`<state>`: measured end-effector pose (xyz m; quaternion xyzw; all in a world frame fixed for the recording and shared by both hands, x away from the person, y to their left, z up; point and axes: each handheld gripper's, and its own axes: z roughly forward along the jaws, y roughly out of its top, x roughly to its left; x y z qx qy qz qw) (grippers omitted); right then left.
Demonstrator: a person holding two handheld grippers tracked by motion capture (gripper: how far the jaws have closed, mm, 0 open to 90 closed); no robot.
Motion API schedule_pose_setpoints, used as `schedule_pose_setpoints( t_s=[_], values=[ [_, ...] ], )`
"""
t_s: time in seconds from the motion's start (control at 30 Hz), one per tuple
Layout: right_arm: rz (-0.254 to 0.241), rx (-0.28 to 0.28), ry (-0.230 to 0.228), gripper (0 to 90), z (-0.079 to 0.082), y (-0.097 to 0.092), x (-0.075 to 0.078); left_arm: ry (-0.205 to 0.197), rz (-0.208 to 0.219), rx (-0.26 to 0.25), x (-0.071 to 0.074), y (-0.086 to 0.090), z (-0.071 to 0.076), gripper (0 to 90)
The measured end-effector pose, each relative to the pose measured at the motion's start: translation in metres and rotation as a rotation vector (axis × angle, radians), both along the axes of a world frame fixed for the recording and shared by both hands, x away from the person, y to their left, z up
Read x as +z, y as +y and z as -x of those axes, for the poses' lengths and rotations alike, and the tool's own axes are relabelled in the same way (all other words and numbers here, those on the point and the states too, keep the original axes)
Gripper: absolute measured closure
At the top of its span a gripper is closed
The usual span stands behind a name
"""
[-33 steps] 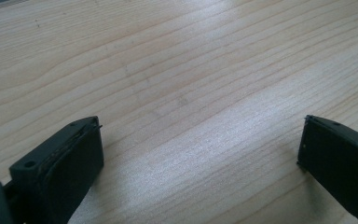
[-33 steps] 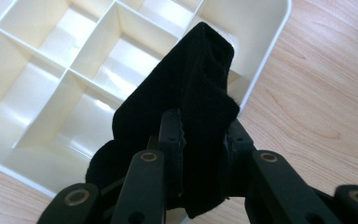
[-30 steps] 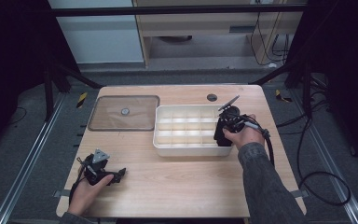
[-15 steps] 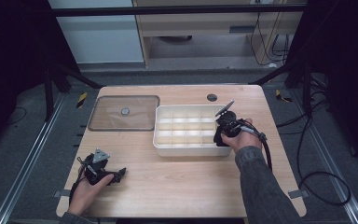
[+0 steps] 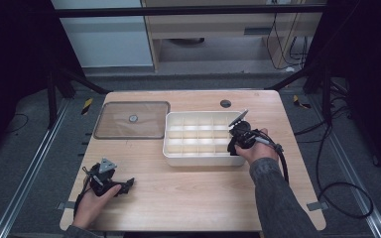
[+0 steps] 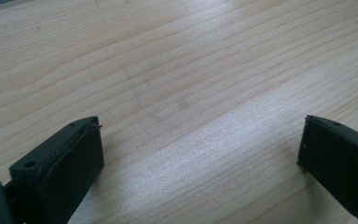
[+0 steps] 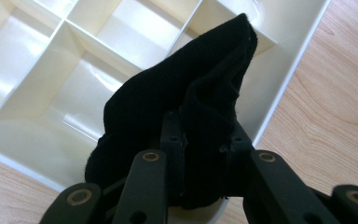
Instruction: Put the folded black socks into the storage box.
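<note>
Left of the white divided tray (image 5: 198,136) we saw a clear lid (image 5: 131,120); over the tray's right end, our right gripper (image 7: 205,140) pinched a black cloth (image 7: 186,93); left gripper (image 6: 200,154) gaped over bare table (image 6: 177,70).

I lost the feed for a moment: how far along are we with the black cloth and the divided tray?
Done: the clear lid lies off on the table beside the white divided tray. In hand: the right gripper is shut on the black cloth, over the tray's right end. Left: no cloth lies in any compartment yet; the left gripper rests open over bare wood.
</note>
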<state>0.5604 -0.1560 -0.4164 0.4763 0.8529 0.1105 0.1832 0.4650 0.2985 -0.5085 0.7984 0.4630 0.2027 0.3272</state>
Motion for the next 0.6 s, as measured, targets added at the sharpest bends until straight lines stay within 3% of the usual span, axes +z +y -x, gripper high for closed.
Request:
schedule_pose_setpoints(
  t_s=[0.4,0.6],
  values=[
    [0.014,0.004,0.008,75.3,0.0015,0.0009,-0.0031,-0.002,0.002,0.003,-0.0002,-0.0004,-0.0001,0.0],
    [-0.007,-0.016,-0.001,71.4,0.0026,-0.0005,-0.0005,-0.002,0.002,0.003,-0.0002,-0.0004,-0.0001,0.0]
  ],
)
